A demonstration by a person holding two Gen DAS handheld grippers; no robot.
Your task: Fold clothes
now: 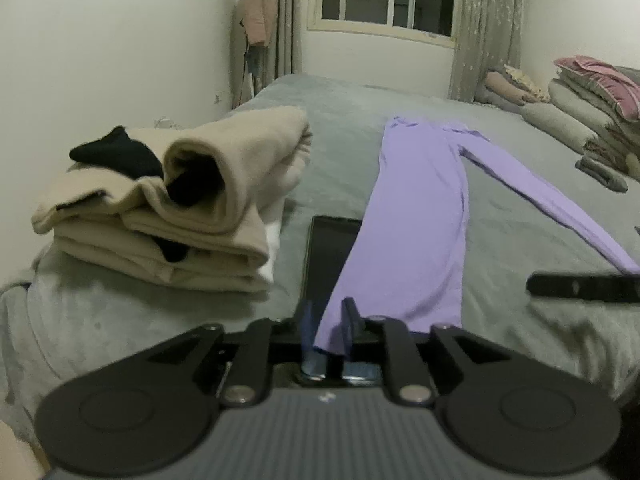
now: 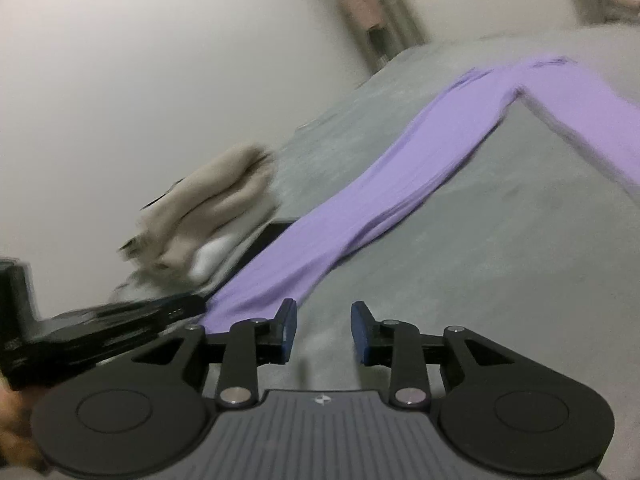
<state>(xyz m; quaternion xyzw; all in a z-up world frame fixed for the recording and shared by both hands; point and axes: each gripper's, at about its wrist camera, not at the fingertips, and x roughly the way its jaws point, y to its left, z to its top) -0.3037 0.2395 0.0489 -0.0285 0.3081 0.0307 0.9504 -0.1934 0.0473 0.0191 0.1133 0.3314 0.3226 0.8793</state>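
Left tongs slightly parted around purple leggings hem, right tongs spread, empty, just beside hem.

The left gripper is pointed forward and downward, its blue-padded fingers held a narrow gap apart, with the near corner of the purple garment lying between them; whether the pads press it cannot be told. The right gripper is held open, its two fingers clearly parted with nothing between them. Its tip is seen at about 3 o'clock in the left view.
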